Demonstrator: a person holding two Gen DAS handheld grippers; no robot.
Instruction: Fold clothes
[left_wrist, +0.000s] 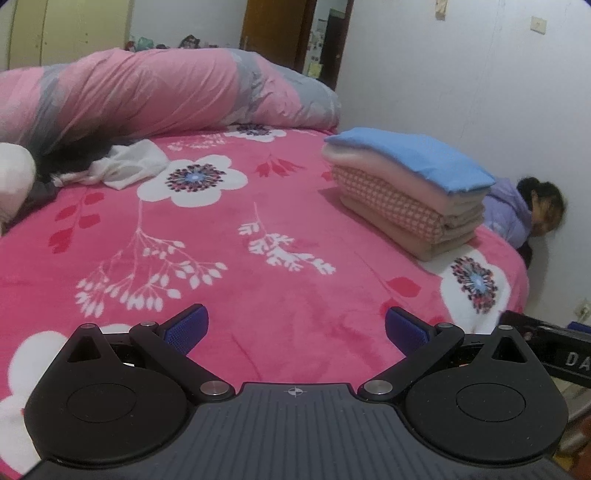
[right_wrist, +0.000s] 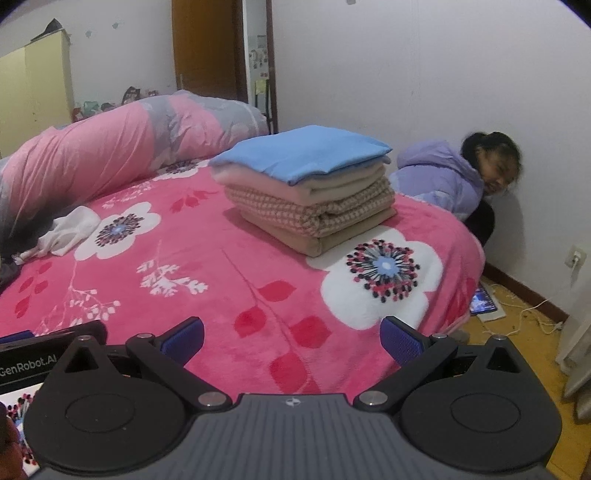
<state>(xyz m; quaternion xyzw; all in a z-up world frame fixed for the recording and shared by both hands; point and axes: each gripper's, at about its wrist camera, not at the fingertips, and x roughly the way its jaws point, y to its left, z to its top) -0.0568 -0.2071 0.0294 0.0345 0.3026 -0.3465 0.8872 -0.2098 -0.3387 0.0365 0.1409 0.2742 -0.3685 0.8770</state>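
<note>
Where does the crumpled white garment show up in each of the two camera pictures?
Left wrist view: the white garment lies upper left on the bed, below the rolled pink quilt.
Right wrist view: the white garment lies at the far left edge, beside the quilt.
Shared landmark: the folded stack topped with blue cloth.

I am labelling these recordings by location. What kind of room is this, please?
Most likely a home bedroom: a bed with a pink floral blanket, a rolled quilt along its far side, a stack of folded clothes on it, and a wardrobe behind.
</note>
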